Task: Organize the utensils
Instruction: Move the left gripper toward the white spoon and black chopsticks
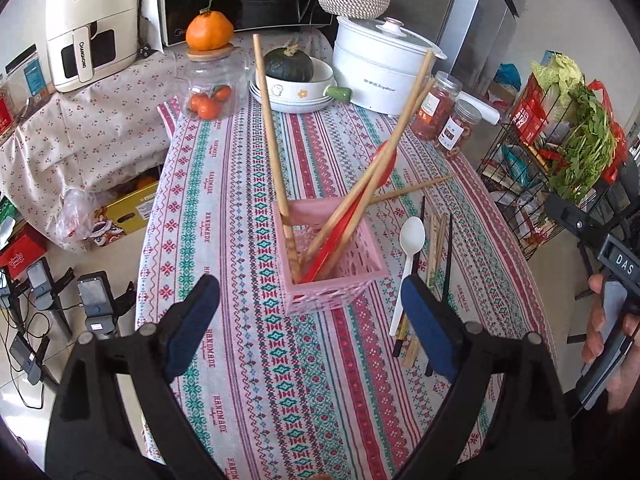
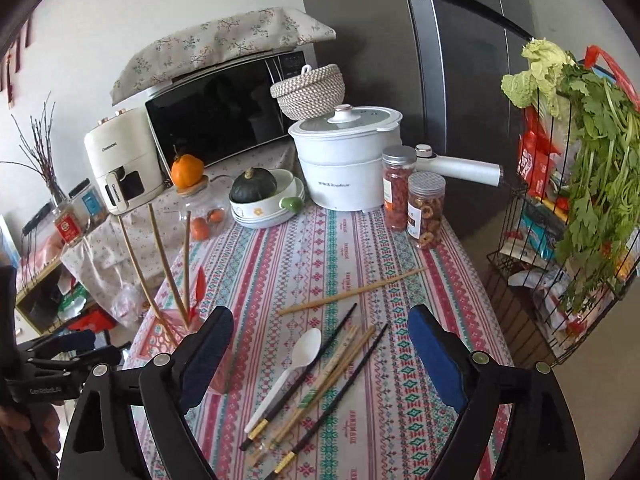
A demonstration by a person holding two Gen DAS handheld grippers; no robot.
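While both jaws gape with nothing held, I take stock. Left hand-held gripper (image 1: 308, 320) hovers before the pink basket (image 1: 332, 276), which already stands three long chopsticks (image 1: 274, 140) and a red spoon (image 1: 384, 164). Right hand-held gripper (image 2: 320, 354) hangs over the loose pile on the bench (image 2: 320, 248): white spoon (image 2: 298, 364), black chopsticks (image 2: 340, 380), bamboo pair (image 2: 332, 376). One stick (image 2: 352, 292) lies apart. Best next: descend on one piece mid-shaft, fingers across it, clamp squarely, lift clear of neighbours before swinging to the basket.
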